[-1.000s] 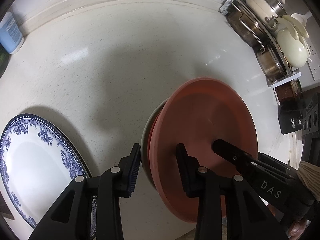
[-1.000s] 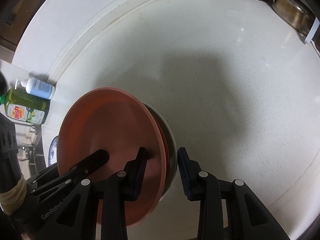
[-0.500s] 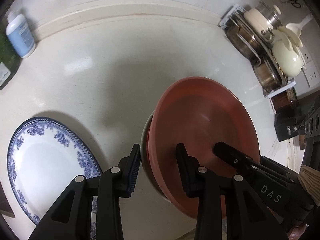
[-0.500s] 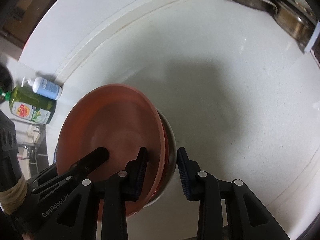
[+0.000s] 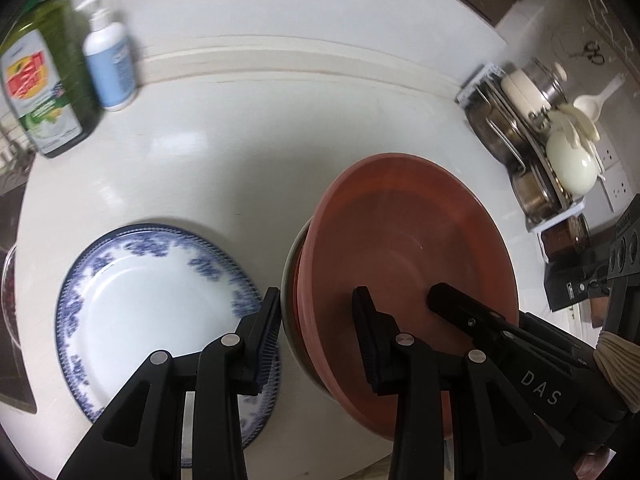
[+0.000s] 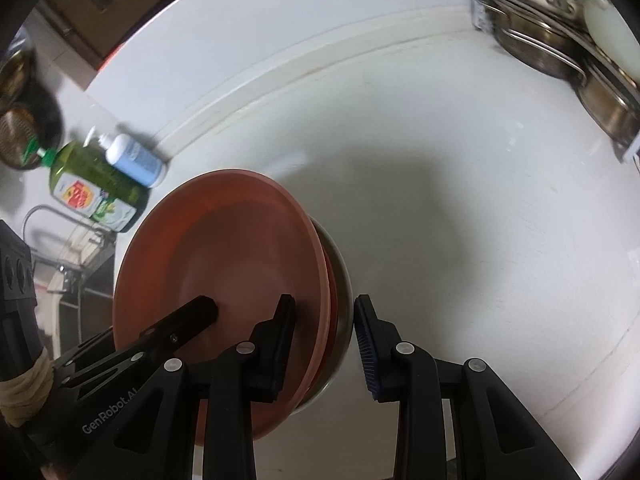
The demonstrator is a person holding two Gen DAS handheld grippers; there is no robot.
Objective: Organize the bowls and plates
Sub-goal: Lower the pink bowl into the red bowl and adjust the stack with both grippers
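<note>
A stack of terracotta-coloured plates on a pale bowl (image 5: 408, 240) hangs in the air between both grippers. My left gripper (image 5: 316, 340) is shut on the stack's near left rim. My right gripper (image 6: 324, 340) is shut on the opposite rim; the stack also shows in the right wrist view (image 6: 224, 264). The pale bowl's rim (image 6: 342, 264) shows under the plates. A blue-and-white patterned plate (image 5: 152, 300) lies flat on the white counter (image 5: 240, 152), just left of the stack and lower.
A green dish-soap bottle (image 5: 44, 88) and a white pump bottle (image 5: 108, 68) stand at the counter's back left. A rack with steel pots and cream lids (image 5: 540, 136) stands at the back right. The sink tap (image 6: 60, 232) shows at the far left.
Both grippers have lifted the stack higher above the counter and drawn back. More of the blue-and-white plate and the bottles has come into view.
</note>
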